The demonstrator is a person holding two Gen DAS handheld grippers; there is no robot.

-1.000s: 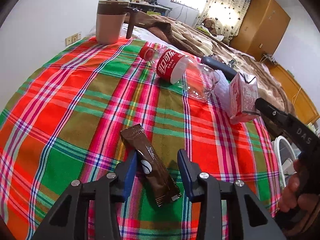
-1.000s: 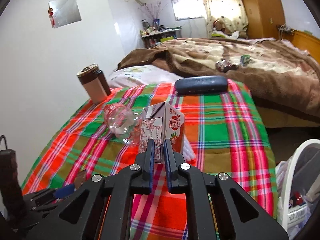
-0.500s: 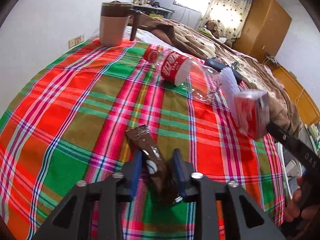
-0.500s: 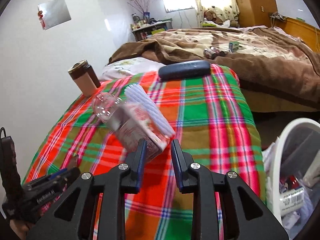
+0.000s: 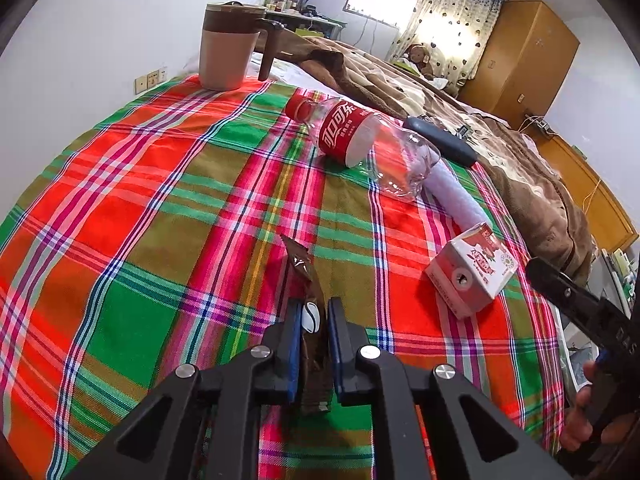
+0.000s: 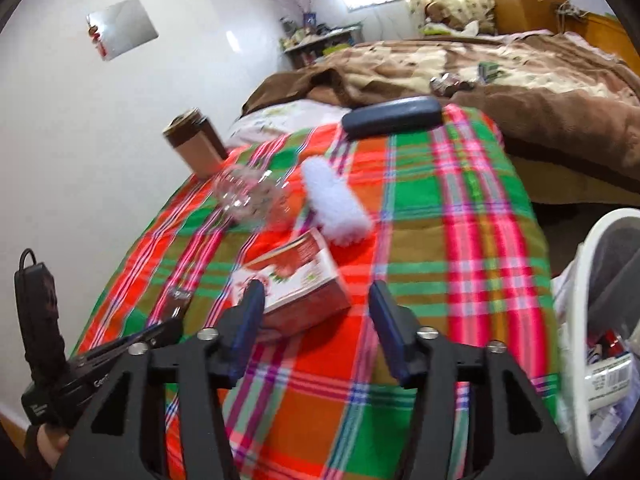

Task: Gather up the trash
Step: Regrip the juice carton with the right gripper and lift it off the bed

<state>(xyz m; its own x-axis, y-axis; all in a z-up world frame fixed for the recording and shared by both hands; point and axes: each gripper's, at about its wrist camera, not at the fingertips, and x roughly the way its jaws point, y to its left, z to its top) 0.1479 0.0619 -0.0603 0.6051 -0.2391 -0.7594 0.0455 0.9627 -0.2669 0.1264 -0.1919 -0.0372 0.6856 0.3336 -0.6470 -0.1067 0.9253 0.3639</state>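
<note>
My left gripper is shut on a brown snack wrapper that lies on the plaid tablecloth. A red-and-white drink carton lies on its side to the right; it also shows in the right wrist view. My right gripper is open, its jaws wide on either side of the carton's near end, not touching it. An empty clear cola bottle with a red label lies farther back. A white bin with trash in it stands at the right, beside the table.
A brown and beige lidded mug stands at the far edge. A white fluffy roll and a dark glasses case lie behind the carton. A bed with a brown blanket is beyond the table.
My left gripper closed on the brown wrapper. My right gripper let go of the carton and opened wide; the carton tipped over and now lies on its side.
</note>
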